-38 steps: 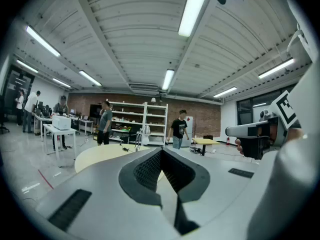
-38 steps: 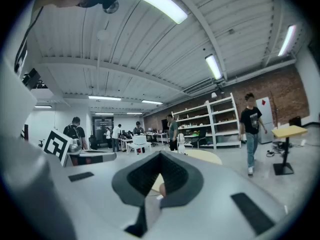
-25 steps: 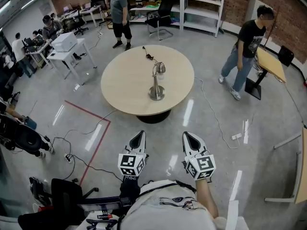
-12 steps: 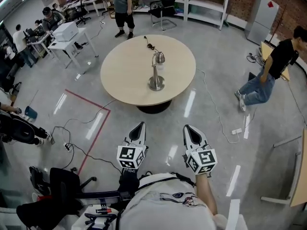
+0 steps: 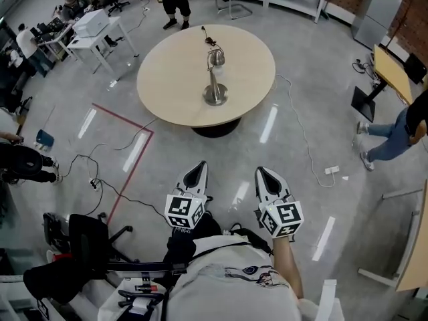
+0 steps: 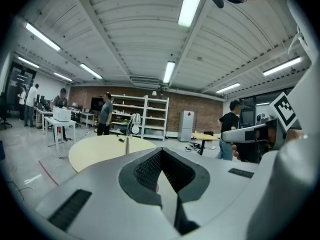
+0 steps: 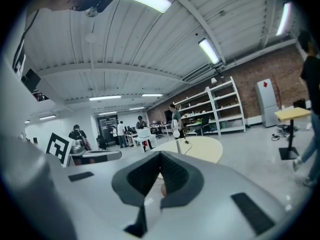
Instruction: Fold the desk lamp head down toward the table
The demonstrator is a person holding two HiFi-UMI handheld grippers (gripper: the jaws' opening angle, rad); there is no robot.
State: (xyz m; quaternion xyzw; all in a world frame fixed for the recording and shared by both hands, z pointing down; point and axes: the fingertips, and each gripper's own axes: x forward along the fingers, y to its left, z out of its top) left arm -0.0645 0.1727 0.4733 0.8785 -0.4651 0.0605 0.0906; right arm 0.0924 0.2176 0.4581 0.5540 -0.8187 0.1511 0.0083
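Left gripper and right gripper: pinched closed, nothing in either, well short of the round table. Desk lamp upright near its middle. Best to close in first, pin the base with one, then ease the head down gently.

Round beige table, silver desk lamp and black cord on top.

L gripper & R gripper side by side, near level, jaws together, empty
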